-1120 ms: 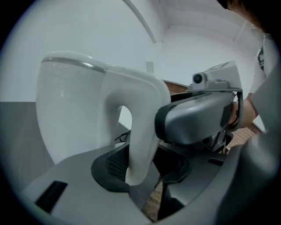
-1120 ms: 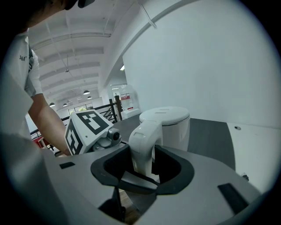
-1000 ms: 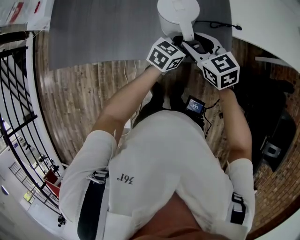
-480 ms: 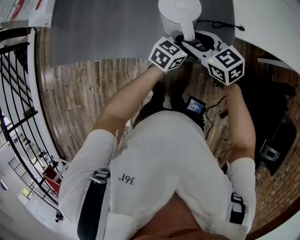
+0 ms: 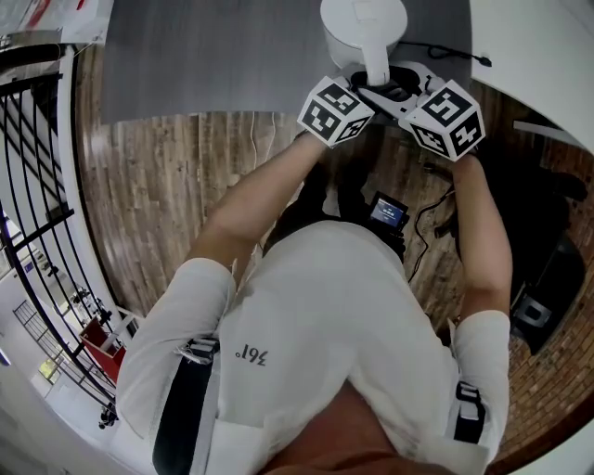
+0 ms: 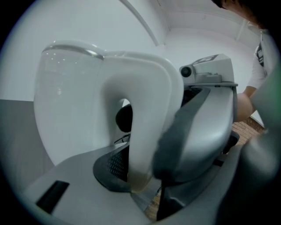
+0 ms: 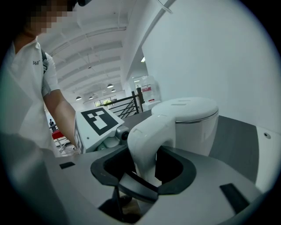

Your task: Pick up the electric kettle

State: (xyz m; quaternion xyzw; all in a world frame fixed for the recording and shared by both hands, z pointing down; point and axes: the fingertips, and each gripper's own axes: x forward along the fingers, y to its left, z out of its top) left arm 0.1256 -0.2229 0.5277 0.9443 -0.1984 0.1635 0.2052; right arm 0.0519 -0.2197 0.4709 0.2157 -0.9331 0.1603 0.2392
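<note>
Straddling the upright kettle handle [image 5: 376, 65] at the desk's [image 5: 232, 56] near edge: left tongs [image 5: 364, 91] just narrowing, right tongs [image 5: 394, 91] wide, neither clamped.

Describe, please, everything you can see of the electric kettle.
The electric kettle is white, smooth and plastic-looking, with a flat lid and a loop handle. It stands upright near the edge of the grey table. The handle sits between the fingers of both the left gripper, whose fingers have just been closing, and the right gripper; neither visibly clamps it.
</note>
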